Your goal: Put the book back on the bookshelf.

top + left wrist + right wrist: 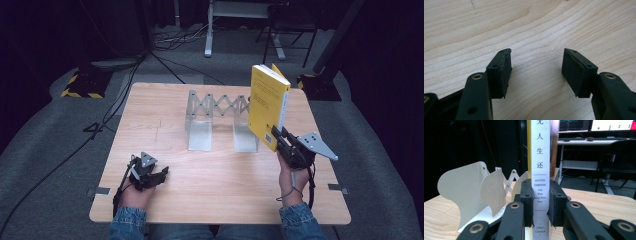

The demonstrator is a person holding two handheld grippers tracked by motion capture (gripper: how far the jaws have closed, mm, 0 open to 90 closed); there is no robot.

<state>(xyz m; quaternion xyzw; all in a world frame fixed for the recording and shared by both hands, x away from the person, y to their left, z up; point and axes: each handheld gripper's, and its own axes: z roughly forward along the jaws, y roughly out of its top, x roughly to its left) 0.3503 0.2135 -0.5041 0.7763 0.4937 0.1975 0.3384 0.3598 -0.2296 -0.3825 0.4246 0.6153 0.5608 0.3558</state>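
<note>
High view, left to right. At the lower left of the frame the left gripper rests low over the wooden table, held by a hand in a denim sleeve. In the left gripper view its jaws stand wide apart with bare wood grain between them; the claw is open and holds nothing.

At the centre of the frame, toward the far edge of the table, stands a metal book rack with an accordion back and upright plates. In the right gripper view the same rack appears at the left of the frame, its pale rounded plates upright.

At the right of the frame the right gripper clamps a yellow book near its lower edge. The book stands upright, raised above the table, just to the right of the rack. In the right gripper view the book's white spine rises through the middle of the frame, with both pads pressed against its sides: the claw is closed on the book.
</note>
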